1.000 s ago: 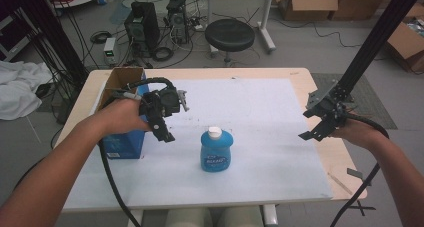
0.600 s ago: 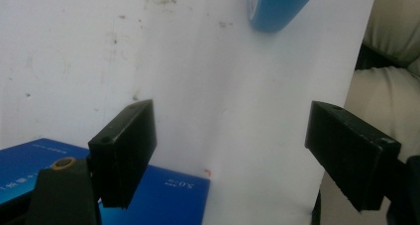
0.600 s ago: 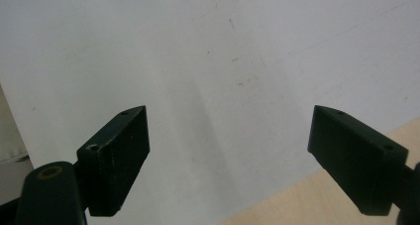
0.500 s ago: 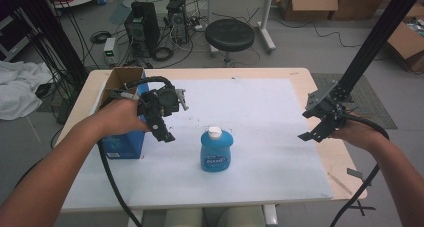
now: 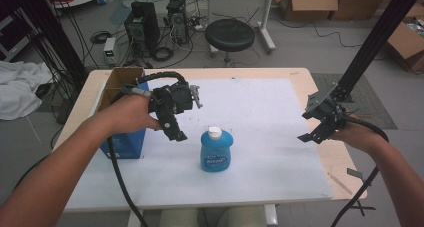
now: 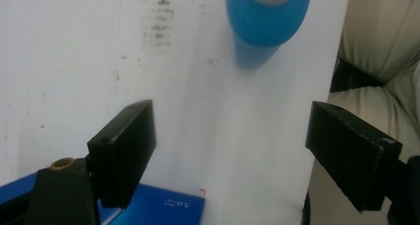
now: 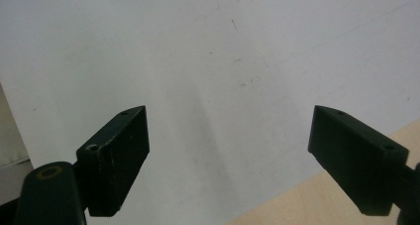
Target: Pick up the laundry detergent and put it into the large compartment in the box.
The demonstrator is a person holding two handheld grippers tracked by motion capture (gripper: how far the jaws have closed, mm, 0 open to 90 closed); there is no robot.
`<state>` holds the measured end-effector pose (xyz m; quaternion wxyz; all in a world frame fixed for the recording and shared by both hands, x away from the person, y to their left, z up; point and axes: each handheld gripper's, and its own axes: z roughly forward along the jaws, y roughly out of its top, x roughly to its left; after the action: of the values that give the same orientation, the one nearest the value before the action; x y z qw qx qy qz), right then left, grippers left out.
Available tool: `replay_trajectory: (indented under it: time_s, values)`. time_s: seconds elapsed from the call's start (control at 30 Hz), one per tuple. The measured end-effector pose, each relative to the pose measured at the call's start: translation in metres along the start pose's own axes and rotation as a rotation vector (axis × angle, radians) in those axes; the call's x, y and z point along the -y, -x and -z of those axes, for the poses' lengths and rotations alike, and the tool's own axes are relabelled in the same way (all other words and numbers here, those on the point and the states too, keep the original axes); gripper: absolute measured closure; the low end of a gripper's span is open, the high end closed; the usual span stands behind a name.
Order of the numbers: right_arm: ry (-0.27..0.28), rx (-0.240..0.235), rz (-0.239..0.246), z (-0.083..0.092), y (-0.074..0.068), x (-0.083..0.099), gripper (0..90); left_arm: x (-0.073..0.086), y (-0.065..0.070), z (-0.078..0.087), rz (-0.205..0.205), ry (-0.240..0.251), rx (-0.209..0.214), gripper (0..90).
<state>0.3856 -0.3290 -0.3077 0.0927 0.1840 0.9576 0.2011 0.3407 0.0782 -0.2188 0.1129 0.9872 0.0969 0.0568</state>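
Reaching across the white-covered bench [image 5: 280,137], a person's left gripper [image 5: 172,129] hovers with jaws spread wide and empty, just left of a blue bottle [image 5: 215,150] with a white cap that stands upright near the front middle of the sheet. Seen along those jaws in the left gripper view, the bottle [image 6: 267,22] lies ahead and off to one side, so the approach likely needs re-centring before closing on the body below the cap. Behind the left hand stands an open cardboard box [image 5: 120,112]. Farther right, the right gripper [image 5: 320,129] waits, jaws likewise spread, well apart from the bottle.
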Motion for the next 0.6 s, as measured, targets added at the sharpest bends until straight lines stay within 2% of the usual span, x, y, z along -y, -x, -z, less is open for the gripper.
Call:
replay_trajectory:
  time_s: [0.23, 0.37, 0.6]
  values:
    - [0.0, -0.001, 0.008, 0.0, 0.0, -0.002, 15.9, -0.019, 0.007, 0.005, -0.009, 0.03, 0.01, 20.2]
    - [0.001, 0.0, 0.007, -0.002, 0.0, -0.002, 15.9, -0.029, 0.009, 0.002, -0.032, 0.018, 0.01, 20.1]
    - [0.001, 0.001, 0.017, -0.003, 0.0, -0.004, 15.9, -0.041, 0.011, -0.004, -0.047, 0.007, 0.022, 20.0]
